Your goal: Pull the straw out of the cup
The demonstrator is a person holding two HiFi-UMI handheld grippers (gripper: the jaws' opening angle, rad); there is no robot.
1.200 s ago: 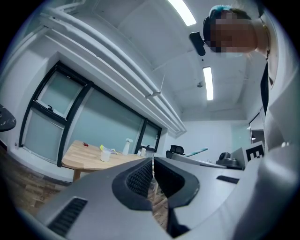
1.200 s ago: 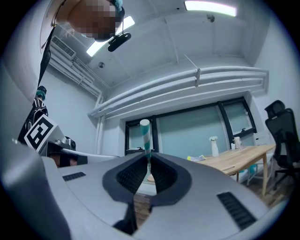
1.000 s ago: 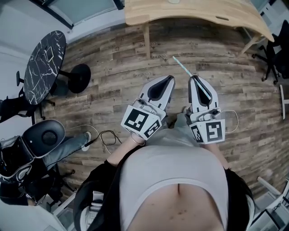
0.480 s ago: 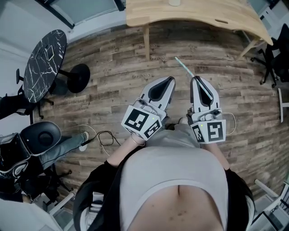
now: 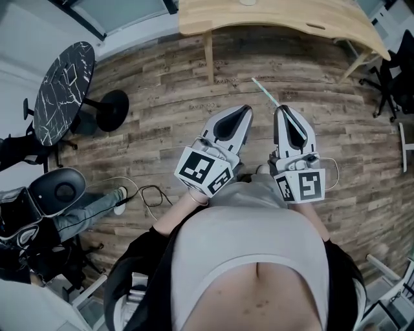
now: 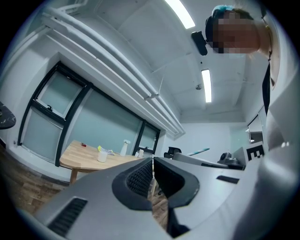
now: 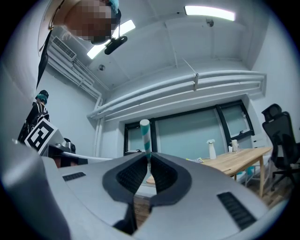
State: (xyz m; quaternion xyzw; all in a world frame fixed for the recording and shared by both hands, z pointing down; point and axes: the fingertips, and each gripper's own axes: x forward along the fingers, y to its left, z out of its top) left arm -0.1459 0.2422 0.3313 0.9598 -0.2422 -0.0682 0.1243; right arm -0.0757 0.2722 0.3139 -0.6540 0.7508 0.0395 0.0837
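The teal-and-white striped paper straw (image 7: 145, 133) is clear of any cup. It is pinched near its lower end by the right gripper (image 7: 148, 158), fingers clamped on it, and projects forward and slightly upward over the wooden plank floor (image 5: 162, 97). Judged: extraction complete, straw held only for carrying. The left gripper (image 6: 153, 161) rides alongside, fingers together and empty, evidently idle. A white cup (image 6: 101, 156) stands on the pale wooden surface (image 6: 79, 157), well apart

Floor (image 5: 162, 97) was matt, rough-grained wood plank; desk (image 5: 291, 19) was pale, smooth wood. Round table (image 5: 61, 90) top looked like black stone with white veins. Left gripper (image 5: 246, 108) and right gripper (image 5: 281, 108) had matt grey plastic shells and black ribbed pads (image 7: 131, 176). Straw (image 7: 145, 136) looked like matt paper.
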